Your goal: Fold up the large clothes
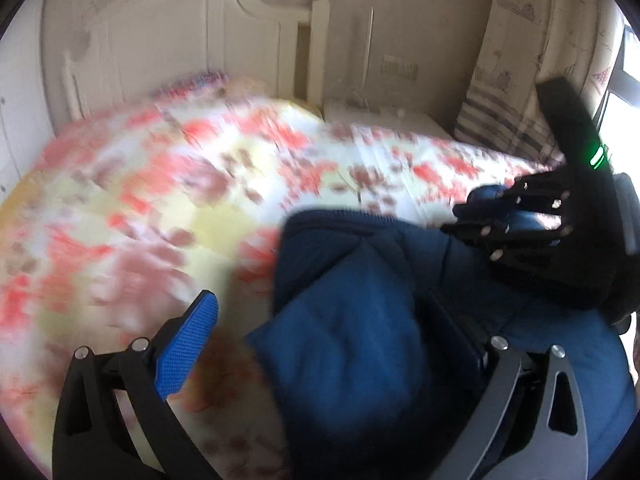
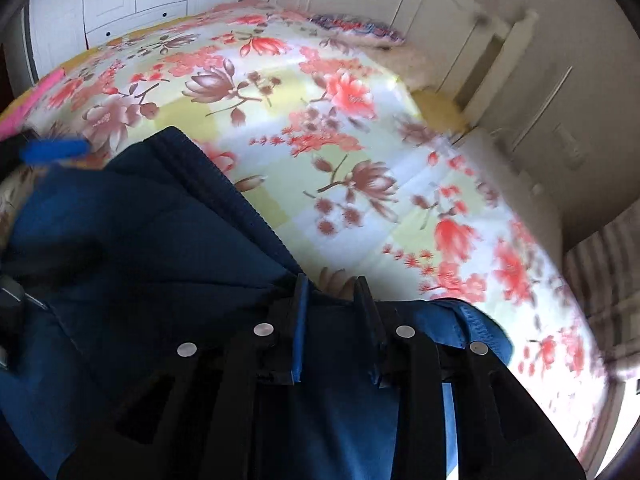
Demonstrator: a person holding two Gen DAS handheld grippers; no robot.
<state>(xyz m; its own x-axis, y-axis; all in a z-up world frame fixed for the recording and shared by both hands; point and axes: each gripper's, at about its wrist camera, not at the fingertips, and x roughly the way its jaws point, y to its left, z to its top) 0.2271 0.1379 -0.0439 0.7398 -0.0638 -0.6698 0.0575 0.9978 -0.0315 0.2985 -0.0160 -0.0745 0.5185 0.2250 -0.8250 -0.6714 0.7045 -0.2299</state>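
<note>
Blue padded jacket (image 1: 352, 332) bunched at near edge of bed, over floral bedspread (image 1: 160, 184); partly lifted by the look of it, not flat. Ribbed dark hem or cuff edge ran diagonally up-left to lower-right in right wrist view, marking the garment's long line.

Left gripper (image 1: 320, 356) stood wide open: blue-padded finger (image 1: 188, 344) clear of cloth on the left, other finger buried behind or under the jacket bulk. Fabric sat between the jaws but not pinched. Heavy motion blur, so contact on the hidden side could not be told.

Right gripper (image 2: 332, 320) showed jaws narrow, nearly together, jacket edge (image 2: 192, 264) apparently caught between them; probably gripping jacket, though a sliver of bedspread showed through the gap at the tips. Same gripper seen in left view at upper right (image 1: 520, 216), over the far part of the jacket.

Key relation: jacket lay directly ahead of and under both grippers, mass skewed toward the left one; right one holding, left one nearer the loose bulk. Judged mid-fold, next move likely left closing on cloth.

Counted: one jacket, one bedspread, two grippers, one headboard (image 1: 192, 40), one pillow (image 2: 356, 28), one curtain (image 1: 532, 48).
</note>
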